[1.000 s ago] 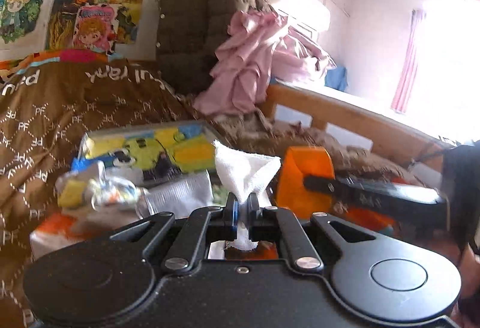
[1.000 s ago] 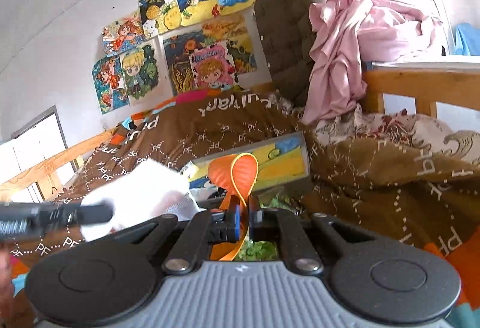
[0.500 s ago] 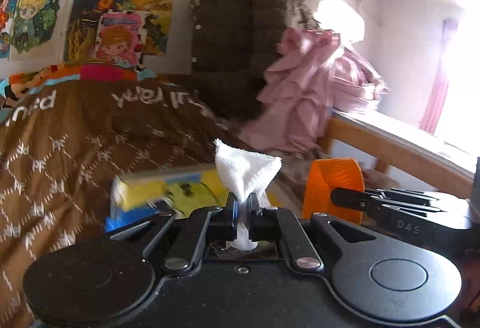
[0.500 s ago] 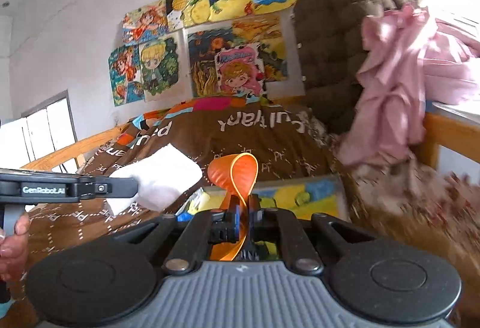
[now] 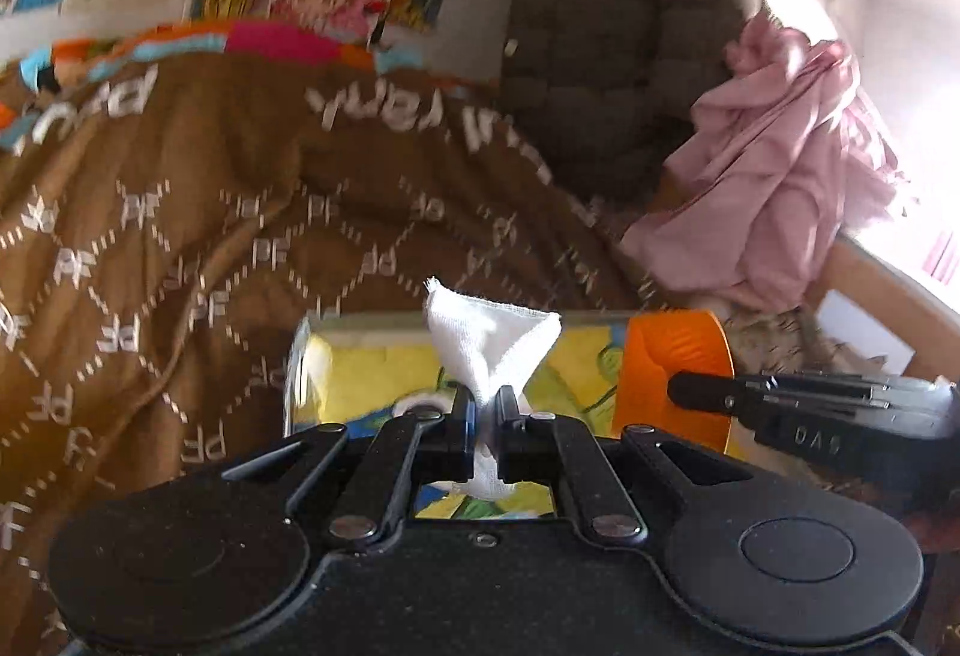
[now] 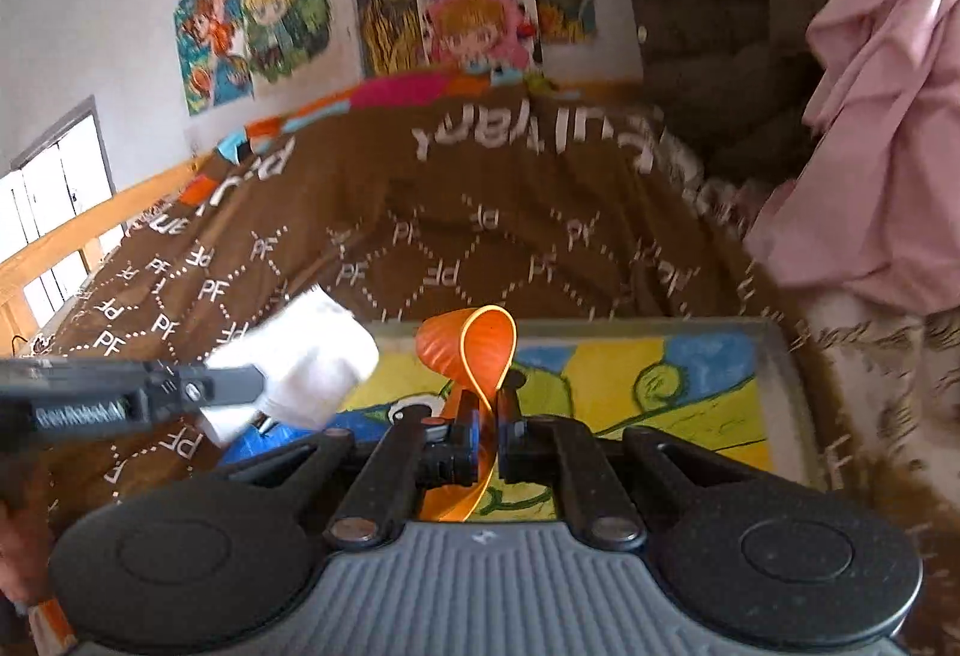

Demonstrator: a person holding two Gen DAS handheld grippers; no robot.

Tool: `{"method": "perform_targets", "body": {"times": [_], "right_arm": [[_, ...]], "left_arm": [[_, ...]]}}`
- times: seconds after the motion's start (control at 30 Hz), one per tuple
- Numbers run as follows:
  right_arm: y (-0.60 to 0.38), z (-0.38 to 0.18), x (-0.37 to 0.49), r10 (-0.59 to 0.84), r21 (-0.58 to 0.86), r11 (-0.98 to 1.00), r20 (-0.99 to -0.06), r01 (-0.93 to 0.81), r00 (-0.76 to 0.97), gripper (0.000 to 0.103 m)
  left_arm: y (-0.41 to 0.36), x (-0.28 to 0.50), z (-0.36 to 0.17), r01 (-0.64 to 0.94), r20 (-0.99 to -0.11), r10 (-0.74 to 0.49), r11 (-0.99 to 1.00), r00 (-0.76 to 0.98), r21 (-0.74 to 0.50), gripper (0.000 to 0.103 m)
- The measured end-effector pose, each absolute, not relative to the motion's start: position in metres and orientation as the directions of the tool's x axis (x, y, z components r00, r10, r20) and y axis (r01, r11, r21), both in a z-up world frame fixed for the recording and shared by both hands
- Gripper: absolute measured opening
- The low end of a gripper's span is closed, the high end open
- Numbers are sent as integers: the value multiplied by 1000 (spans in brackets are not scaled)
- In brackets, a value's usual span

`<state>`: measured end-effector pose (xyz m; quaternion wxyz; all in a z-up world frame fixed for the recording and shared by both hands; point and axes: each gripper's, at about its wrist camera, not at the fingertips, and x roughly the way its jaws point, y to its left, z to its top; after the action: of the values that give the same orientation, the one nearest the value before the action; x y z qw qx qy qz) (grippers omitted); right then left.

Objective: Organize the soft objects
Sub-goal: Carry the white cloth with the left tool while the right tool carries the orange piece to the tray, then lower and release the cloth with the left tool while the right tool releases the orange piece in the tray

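left gripper [image 5: 485,419] pinching white cloth [image 5: 491,335], held above the tray [image 6: 774,386] | right gripper [image 6: 487,455] clamped on orange silicone piece [image 6: 477,356], just right of the cloth | handling: both light, floppy (judged); grip near a bunched fold

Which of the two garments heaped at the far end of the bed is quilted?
The dark brown jacket, stitched in padded squares; the pink garment beside it is smooth, crumpled cloth.

Open brown quilt [image 6: 480,212] ahead and to the left, painted tray [image 6: 672,392] lying just below both grippers, dark padded jacket [image 5: 624,32] and pink cloth [image 5: 774,182] blocking the far right, wooden bed rail [image 6: 90,230] bounding the left
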<state>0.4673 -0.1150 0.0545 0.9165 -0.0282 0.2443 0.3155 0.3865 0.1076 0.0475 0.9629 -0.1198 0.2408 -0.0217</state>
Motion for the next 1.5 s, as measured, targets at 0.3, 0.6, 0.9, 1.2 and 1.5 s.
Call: {"method": "perform_targets", "body": {"times": [0.3, 0.6, 0.9, 1.2, 1.5], "right_arm": [[-87, 30, 496, 551, 142, 802, -552, -580, 626, 6], [-78, 16, 506, 513, 143, 819, -615, -555, 599, 8], [-78, 16, 509, 500, 153, 825, -647, -544, 576, 17], [-84, 23, 503, 487, 151, 837, -642, -525, 592, 35], [-97, 33, 491, 479, 144, 847, -625, -511, 617, 58]], "left_arm": [[129, 406, 4, -53, -497, -125, 943, 859, -329, 6], [135, 417, -23, -83, -549, -134, 933, 825, -351, 6], [133, 419, -26, -77, -557, -148, 930, 817, -360, 8], [134, 414, -22, -102, -562, -132, 925, 816, -366, 16], [128, 405, -8, -97, -546, -114, 934, 830, -344, 31]]}}
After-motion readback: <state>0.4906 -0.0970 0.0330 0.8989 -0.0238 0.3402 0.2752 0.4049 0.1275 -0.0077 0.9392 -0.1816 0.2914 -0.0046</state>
